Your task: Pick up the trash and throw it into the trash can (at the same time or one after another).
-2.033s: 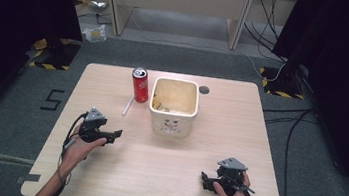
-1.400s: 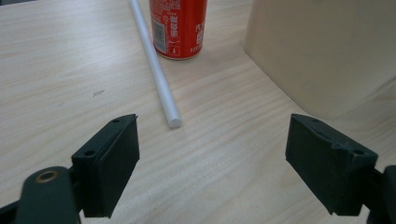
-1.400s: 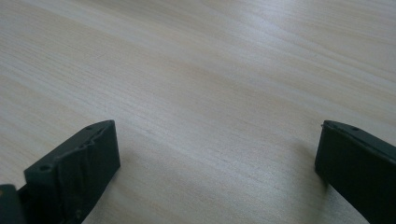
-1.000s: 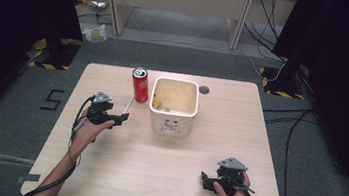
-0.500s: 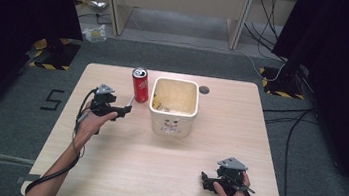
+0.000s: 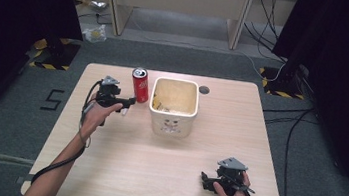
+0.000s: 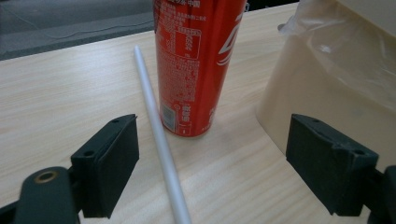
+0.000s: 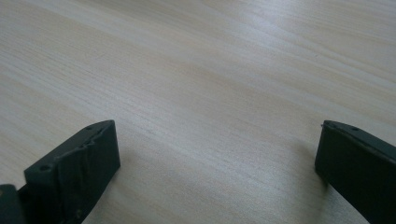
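Observation:
A red soda can stands upright at the back left of the table, beside a cream bin lined with a plastic bag. A white straw lies flat on the wood, just left of the can. My left gripper is open, low over the table, with the straw and the can's base ahead between its jaws. At the front right my right gripper is open over bare wood, nothing between its jaws.
The wooden table has a round cable hole at its back edge. Desk legs and cables stand on the grey floor behind. A "5" mark lies on the floor at left.
My left gripper has moved forward and to the right, from the table's left middle up to the can and straw. The right gripper has stayed put.

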`<state>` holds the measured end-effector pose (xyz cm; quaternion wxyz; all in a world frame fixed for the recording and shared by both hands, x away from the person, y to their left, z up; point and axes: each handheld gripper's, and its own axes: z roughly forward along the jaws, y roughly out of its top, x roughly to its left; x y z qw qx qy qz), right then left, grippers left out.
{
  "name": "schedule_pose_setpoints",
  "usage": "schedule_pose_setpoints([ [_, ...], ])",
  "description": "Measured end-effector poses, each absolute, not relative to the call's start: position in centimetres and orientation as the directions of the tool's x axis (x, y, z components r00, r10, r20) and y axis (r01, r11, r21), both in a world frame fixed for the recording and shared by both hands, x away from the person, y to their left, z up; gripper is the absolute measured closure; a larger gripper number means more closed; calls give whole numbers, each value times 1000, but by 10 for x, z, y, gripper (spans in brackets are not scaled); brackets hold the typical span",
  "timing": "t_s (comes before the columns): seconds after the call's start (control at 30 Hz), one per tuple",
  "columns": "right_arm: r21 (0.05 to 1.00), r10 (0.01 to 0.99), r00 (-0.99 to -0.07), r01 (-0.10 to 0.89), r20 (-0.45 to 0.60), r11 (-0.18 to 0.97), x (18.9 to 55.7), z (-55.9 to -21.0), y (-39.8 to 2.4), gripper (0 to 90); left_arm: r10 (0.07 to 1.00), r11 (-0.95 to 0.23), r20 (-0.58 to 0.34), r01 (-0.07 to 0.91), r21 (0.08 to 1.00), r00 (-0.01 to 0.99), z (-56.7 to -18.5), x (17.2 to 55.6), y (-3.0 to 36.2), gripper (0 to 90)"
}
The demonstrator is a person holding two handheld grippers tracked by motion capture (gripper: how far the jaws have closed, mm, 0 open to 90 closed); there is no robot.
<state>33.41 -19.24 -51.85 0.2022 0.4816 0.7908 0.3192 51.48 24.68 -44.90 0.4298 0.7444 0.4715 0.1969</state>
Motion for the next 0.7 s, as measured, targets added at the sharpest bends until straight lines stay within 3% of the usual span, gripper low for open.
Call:
schedule_pose_setpoints([
  [0.7, 698, 890, -456, 633, -12, 334, 334, -518, -192, 2, 879, -215, -68, 520, 827, 472, -440, 551, 224, 174],
])
